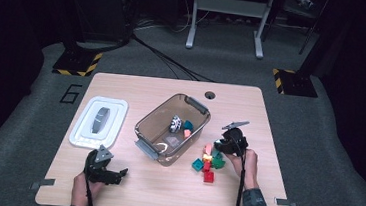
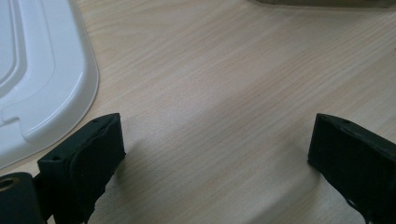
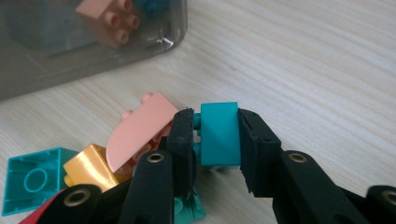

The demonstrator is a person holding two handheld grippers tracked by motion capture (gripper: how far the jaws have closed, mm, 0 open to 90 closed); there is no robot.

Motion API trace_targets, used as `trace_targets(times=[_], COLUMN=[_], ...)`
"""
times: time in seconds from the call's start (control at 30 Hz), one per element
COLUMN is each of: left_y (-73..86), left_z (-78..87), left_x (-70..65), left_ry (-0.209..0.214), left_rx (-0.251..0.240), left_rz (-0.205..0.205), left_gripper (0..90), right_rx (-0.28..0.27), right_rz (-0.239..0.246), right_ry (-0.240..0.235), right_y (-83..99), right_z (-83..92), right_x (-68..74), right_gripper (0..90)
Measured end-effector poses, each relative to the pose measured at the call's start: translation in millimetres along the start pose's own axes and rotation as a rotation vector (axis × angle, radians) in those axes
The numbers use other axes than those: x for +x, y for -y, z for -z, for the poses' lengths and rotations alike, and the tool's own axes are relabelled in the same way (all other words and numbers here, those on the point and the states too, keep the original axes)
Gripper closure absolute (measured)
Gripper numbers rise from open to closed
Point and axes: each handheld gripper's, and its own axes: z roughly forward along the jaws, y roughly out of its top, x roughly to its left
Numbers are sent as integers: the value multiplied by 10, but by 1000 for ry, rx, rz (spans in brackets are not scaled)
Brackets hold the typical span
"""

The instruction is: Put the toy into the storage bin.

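Right tongs [image 3: 215,135] had clamped a teal brick [image 3: 219,133] among loose bricks beside the clear bin [image 1: 171,124]; left tongs [image 2: 215,154] gaped wide over bare worktop [image 2: 224,79].

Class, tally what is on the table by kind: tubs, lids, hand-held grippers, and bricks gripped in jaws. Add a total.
Tubs: 1, the clear tub
Lids: 1, the white lid
Grippers: 2, left gripper and right gripper
Gripped bricks: 1, the teal brick
Total: 5

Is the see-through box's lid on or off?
Off. The white lid lies flat on the table beside the open box.
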Motion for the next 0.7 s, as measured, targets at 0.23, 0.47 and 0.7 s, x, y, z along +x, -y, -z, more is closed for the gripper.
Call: trace_targets(times=[0.23, 0.47, 0.7], left_y=[0, -1, -1], left_z=[0, -1, -3], left_x=[1, 3, 7], left_ry=[1, 2, 4], left_rx=[0, 1, 1], left_rz=[1, 3, 3], left_gripper=[35, 35, 35], right_rx=[-58, -91, -116], right_rz=[-7, -33, -1], right_ry=[9, -4, -13], right_y=[-29, -85, -139], right_z=[111, 208, 324], right_x=[-1, 2, -7], right_gripper=[683, 684, 686])
